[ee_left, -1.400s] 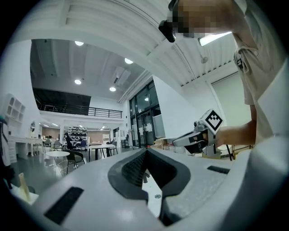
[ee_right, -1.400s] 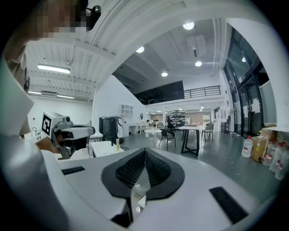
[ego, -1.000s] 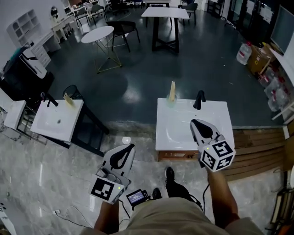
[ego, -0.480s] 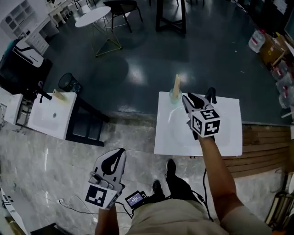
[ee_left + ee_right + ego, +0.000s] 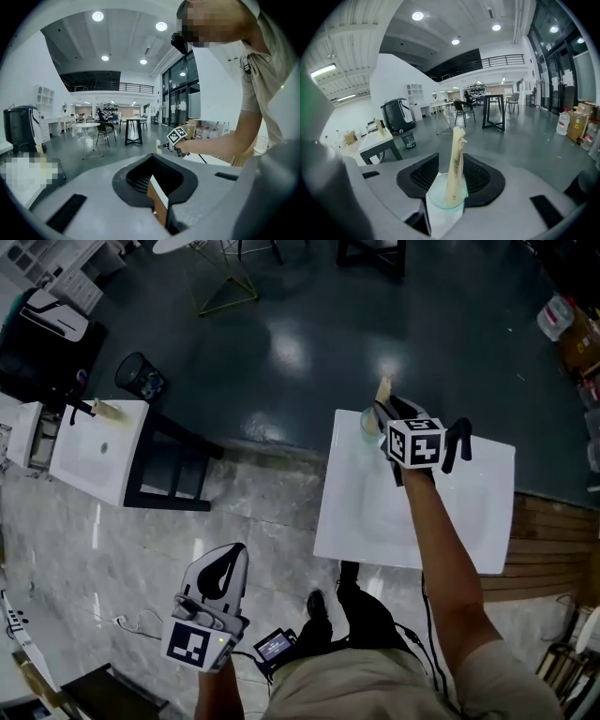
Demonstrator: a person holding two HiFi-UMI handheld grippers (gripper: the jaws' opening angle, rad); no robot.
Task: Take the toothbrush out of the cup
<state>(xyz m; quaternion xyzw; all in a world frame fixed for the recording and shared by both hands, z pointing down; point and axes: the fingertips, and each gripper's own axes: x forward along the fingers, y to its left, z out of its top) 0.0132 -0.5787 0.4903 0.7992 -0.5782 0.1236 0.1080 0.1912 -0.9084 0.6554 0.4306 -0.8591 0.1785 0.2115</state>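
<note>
Nearest the body, the left tongs point(image 5: 232, 555) are held closed, low over the floor. Farther out, the right tongs point(image 5: 383, 413) are being opened around the clear cup point(image 5: 446, 199) at the far corner of the white basin point(image 5: 366, 521), and the pale toothbrush point(image 5: 454, 159) stands upright in it between the jaws. Should the jaws be closed this low, the cup could be caught with the toothbrush and tipped or dragged off the basin.
</note>
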